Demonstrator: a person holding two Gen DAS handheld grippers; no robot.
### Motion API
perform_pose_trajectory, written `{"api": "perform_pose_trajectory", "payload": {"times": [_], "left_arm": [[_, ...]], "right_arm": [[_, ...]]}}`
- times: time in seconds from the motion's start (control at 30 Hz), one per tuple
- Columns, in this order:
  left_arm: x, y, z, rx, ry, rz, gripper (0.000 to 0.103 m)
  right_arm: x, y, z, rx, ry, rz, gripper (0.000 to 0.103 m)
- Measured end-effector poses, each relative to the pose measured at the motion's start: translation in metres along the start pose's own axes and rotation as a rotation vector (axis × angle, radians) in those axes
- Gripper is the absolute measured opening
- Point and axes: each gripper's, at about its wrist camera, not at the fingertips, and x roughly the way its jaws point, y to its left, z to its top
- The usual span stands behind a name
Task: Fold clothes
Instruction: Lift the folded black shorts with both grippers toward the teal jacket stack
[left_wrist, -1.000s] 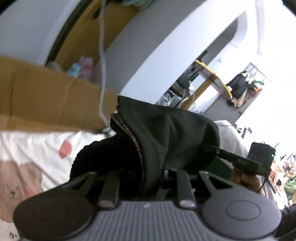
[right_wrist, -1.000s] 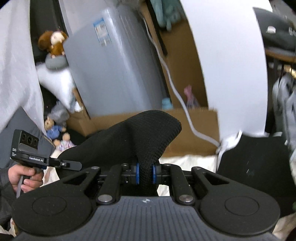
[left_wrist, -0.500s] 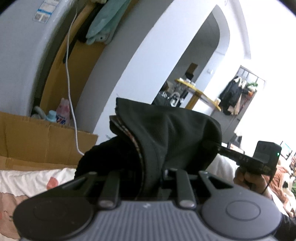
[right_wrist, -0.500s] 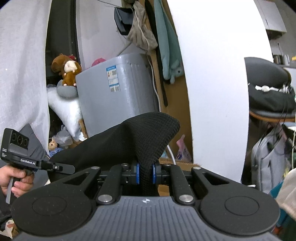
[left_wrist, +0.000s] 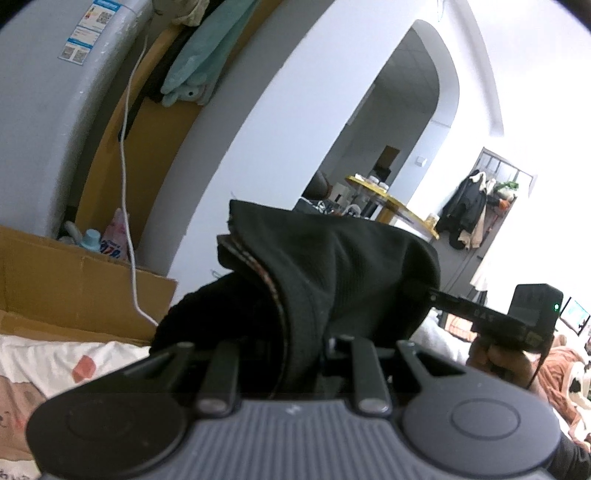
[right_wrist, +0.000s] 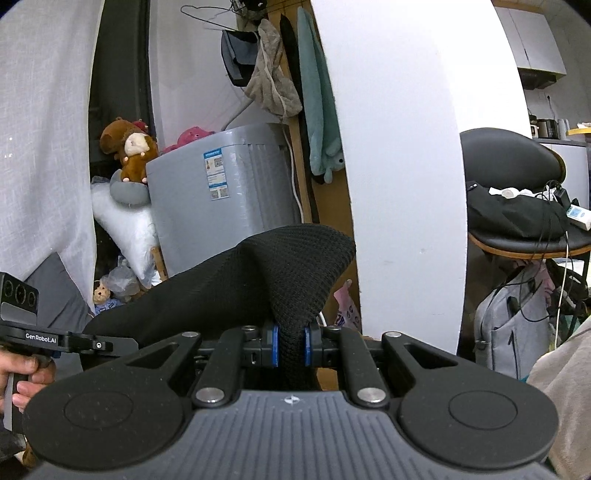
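the left gripper (left_wrist: 291, 354) is pinching a bunched edge of the black knitted garment (left_wrist: 332, 273), holding it in the air above the white printed bedsheet (left_wrist: 55, 354). the right gripper (right_wrist: 291, 347) is clamping another fold of it between blue pads (right_wrist: 274, 347). the thick fold is likely to slip if the hands are pulling apart too hard.

My right gripper (right_wrist: 290, 346) has its blue pads (right_wrist: 273, 345) clamped on a fold of the black knit garment (right_wrist: 266, 280), which stretches left to my left gripper (right_wrist: 85, 343); grey washing machine (right_wrist: 221, 206) behind
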Motion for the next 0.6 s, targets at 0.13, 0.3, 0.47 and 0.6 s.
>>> {"api": "perform_pose_trajectory", "payload": {"times": [0.13,0.3,0.47,0.6], "left_arm": [[0.012,-0.004,-0.010,-0.019,-0.015,-0.011,0.022],[0.027,-0.011,-0.022,-0.035,-0.022,-0.027,0.022],[0.051,-0.012,-0.031,-0.043,-0.025,-0.041,0.022],[0.071,-0.013,-0.035,-0.057,-0.016,-0.040,0.022]], "right_arm": [[-0.009,-0.011,0.000,-0.023,-0.002,-0.004,0.013],[-0.012,-0.029,-0.004,-0.036,-0.004,-0.029,0.013],[-0.013,-0.047,-0.008,-0.031,0.007,-0.055,0.013],[-0.012,-0.062,-0.011,-0.022,0.014,-0.078,0.013]]}}
